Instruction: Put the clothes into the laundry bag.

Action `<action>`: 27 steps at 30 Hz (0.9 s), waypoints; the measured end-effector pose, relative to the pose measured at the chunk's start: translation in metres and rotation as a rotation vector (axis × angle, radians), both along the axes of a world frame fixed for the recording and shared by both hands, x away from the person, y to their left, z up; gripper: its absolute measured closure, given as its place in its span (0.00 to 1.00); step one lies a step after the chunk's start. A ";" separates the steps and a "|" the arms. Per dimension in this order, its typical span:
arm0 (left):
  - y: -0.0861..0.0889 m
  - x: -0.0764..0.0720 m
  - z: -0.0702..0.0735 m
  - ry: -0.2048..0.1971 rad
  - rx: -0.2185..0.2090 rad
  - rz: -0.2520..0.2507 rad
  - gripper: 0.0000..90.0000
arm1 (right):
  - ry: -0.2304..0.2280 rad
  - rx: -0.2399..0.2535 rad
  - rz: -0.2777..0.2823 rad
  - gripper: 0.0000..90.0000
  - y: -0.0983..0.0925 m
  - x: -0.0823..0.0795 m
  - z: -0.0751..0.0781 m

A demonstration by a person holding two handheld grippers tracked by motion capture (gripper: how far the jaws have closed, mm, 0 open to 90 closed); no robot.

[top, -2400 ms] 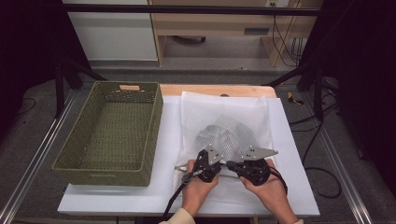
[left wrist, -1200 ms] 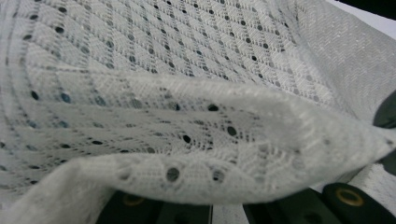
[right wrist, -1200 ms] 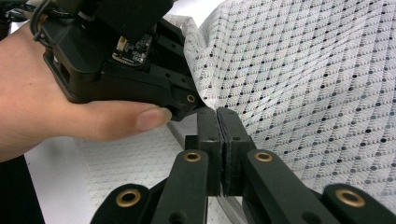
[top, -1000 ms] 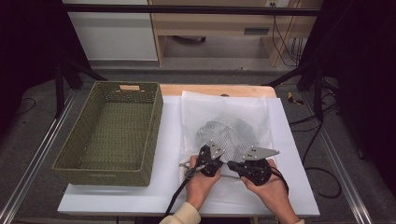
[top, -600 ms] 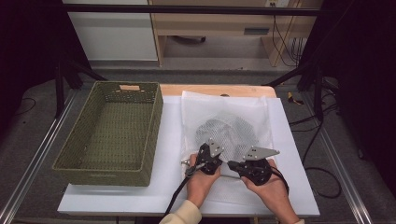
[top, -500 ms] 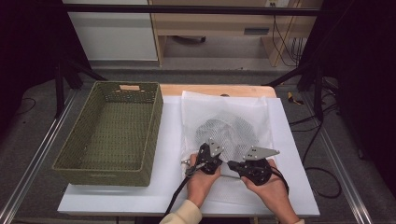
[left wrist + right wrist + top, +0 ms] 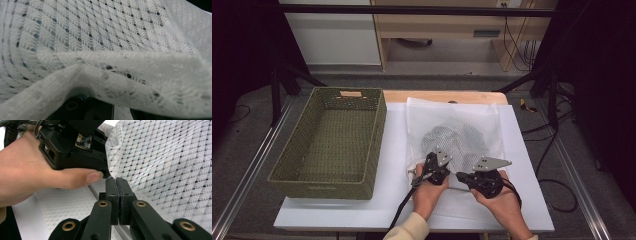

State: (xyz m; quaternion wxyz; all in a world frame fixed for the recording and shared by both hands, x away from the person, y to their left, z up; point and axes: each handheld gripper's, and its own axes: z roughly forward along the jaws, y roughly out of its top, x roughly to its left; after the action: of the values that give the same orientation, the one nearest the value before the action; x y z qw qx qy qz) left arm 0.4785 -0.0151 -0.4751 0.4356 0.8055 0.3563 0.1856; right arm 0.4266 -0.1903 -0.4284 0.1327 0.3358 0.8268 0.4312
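My 2 grippers, left (image 7: 430,169) and right (image 7: 116,182), stay pinched on the mesh bag (image 7: 455,131) hem (unmoved); lifting can follow.

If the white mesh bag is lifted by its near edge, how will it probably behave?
The mesh bag will probably sag, not stay flat: its edge already folds softly over the left gripper. The dark bundle inside may slide toward the low end. The thin netting looks light, so the right gripper, its jaws pressed together, should carry it easily.
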 end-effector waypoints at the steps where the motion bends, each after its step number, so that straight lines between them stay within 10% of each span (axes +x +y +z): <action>1: 0.000 0.000 0.000 -0.001 0.001 0.000 1.00 | 0.000 0.000 -0.001 0.99 0.000 0.000 0.000; 13: 0.002 -0.003 0.000 -0.003 -0.013 -0.005 1.00 | -0.001 -0.001 -0.002 0.99 -0.001 0.000 0.000; 27: 0.031 -0.039 0.020 -0.052 -0.041 -0.033 1.00 | -0.007 0.010 -0.001 0.99 0.000 -0.002 0.002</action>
State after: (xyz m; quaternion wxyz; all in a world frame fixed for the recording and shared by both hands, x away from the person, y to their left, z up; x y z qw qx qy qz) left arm 0.4397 0.0160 -0.4549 0.4642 0.7970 0.3354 0.1920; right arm 0.4247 -0.1902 -0.4266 0.1340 0.3353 0.8240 0.4366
